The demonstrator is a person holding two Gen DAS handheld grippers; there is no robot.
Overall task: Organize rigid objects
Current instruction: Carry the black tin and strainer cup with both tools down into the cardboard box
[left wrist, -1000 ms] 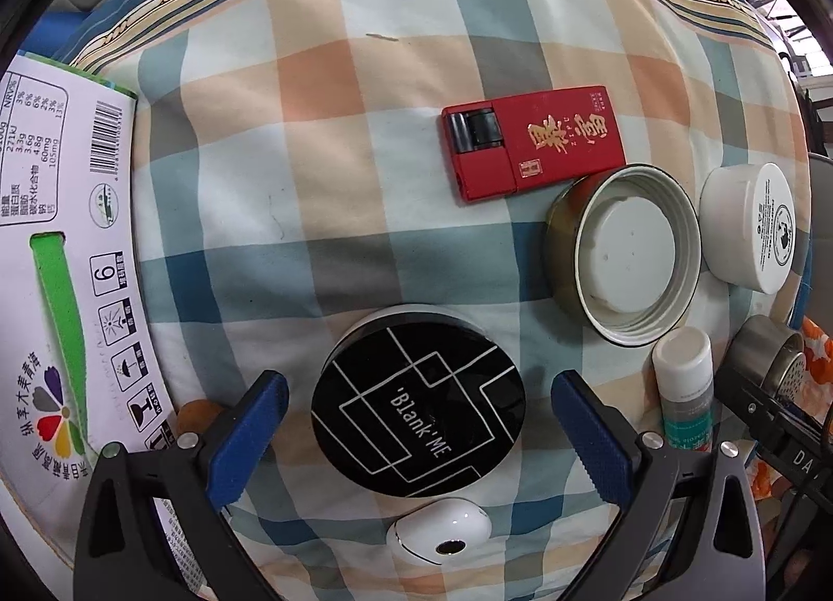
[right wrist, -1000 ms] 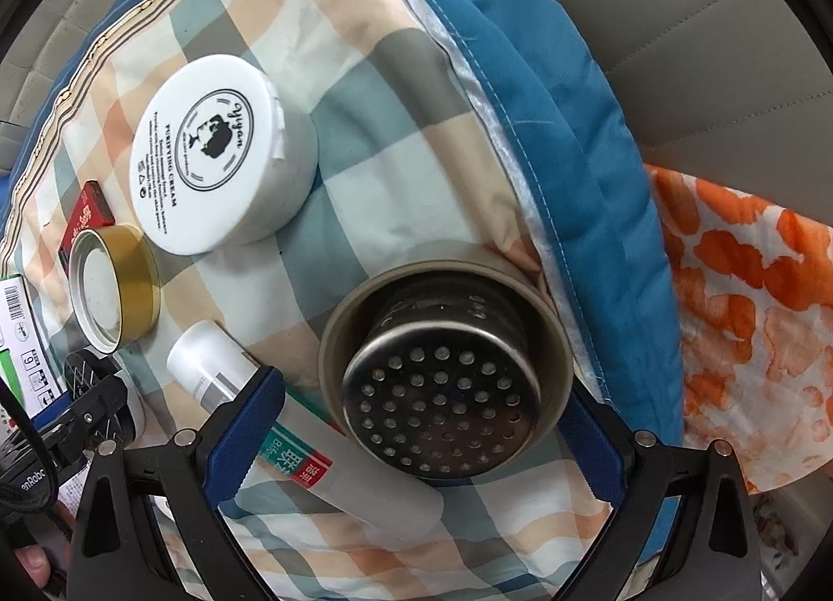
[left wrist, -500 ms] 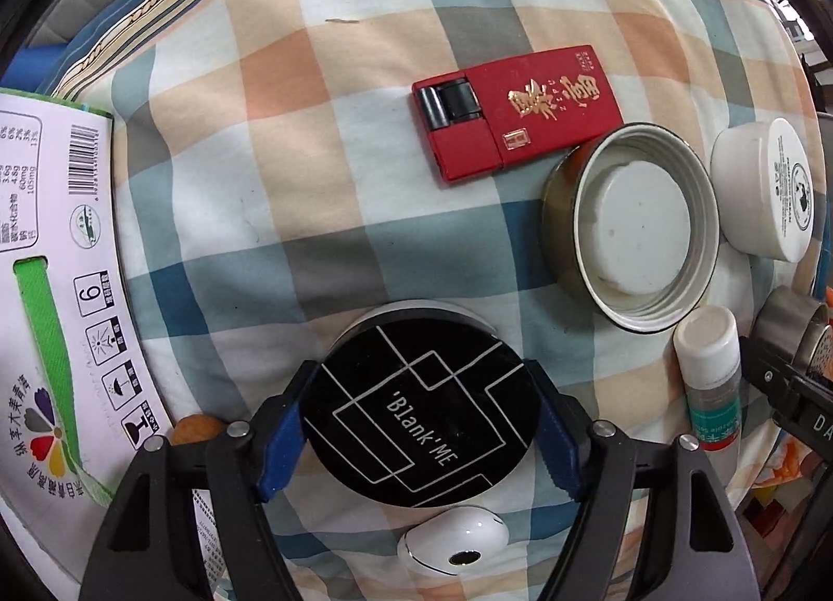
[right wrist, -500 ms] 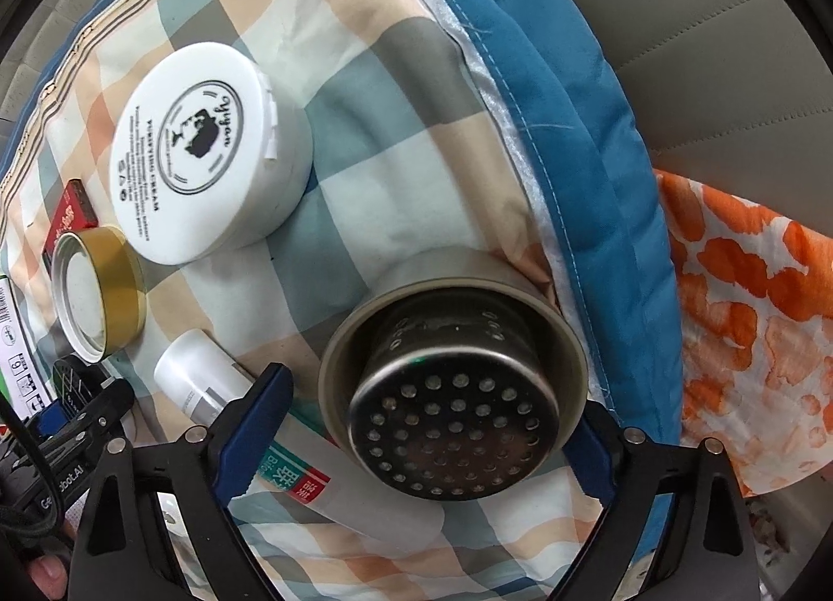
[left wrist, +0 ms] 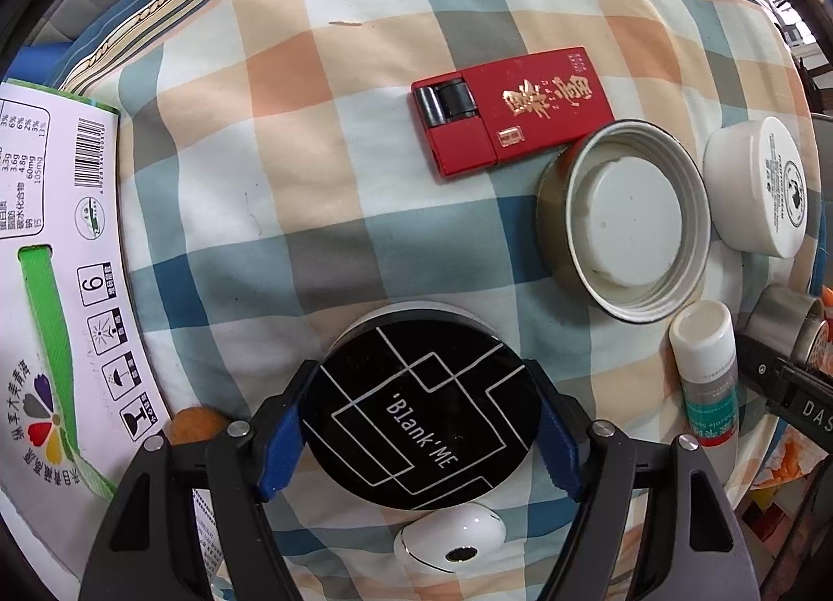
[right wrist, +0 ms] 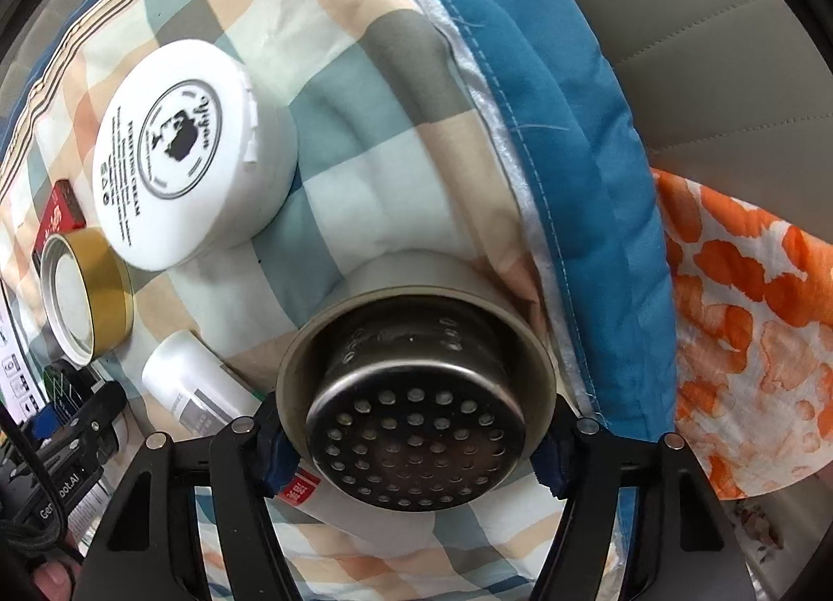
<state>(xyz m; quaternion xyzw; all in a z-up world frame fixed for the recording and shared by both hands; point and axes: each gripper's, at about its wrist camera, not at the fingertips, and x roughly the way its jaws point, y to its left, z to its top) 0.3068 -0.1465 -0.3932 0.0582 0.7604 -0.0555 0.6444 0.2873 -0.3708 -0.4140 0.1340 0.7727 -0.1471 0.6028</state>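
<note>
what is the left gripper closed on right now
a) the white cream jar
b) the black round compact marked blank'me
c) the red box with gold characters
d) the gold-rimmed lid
b: in the left wrist view the left gripper has its blue pads pressed against both sides of the black round compact, while the other three things lie apart on the checked cloth.

My left gripper (left wrist: 419, 437) clamps the round black compact (left wrist: 419, 416), lid up, white line pattern, lying flat on the checked cloth. My right gripper (right wrist: 414, 432) pinches the steel strainer cup (right wrist: 414, 393), perforated base facing me. The red box (left wrist: 513, 109) lies flat at one o'clock from the compact.
</note>
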